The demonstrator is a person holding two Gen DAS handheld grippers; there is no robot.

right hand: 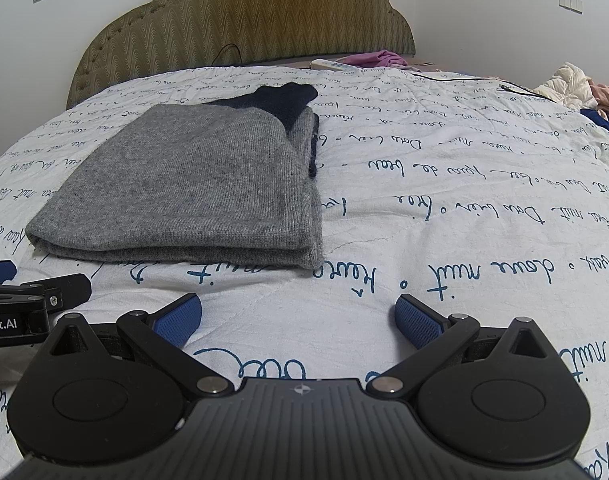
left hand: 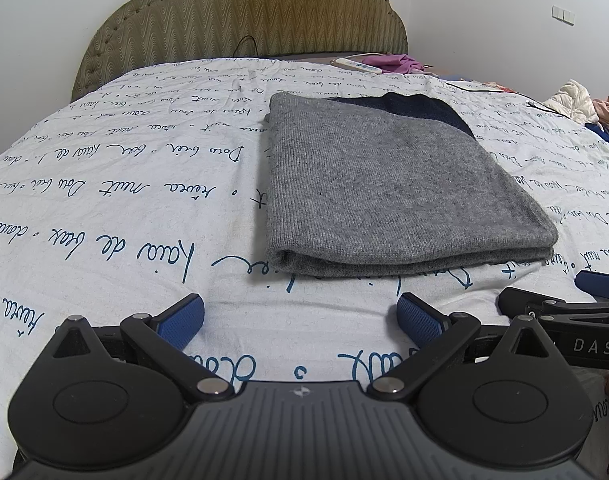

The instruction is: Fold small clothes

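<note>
A grey knitted garment [left hand: 388, 184] with a dark navy part at its far end lies folded into a flat rectangle on the bed; the right wrist view has the garment [right hand: 192, 184] to the left of centre. My left gripper [left hand: 300, 320] is open just short of the garment's near folded edge, nothing between its blue pads. My right gripper [right hand: 298, 318] is also open and empty, near the garment's right front corner. Each view catches the other gripper at its side edge: the right gripper [left hand: 596, 288] and the left gripper [right hand: 0, 272].
The bed cover [left hand: 124, 184] is white with blue handwriting print. A padded olive headboard [left hand: 244, 12] stands at the far end. A white power strip [left hand: 356, 65], a purple cloth [left hand: 388, 62], a black cable [right hand: 464, 78] and a pile of clothes [right hand: 576, 86] lie at the far right.
</note>
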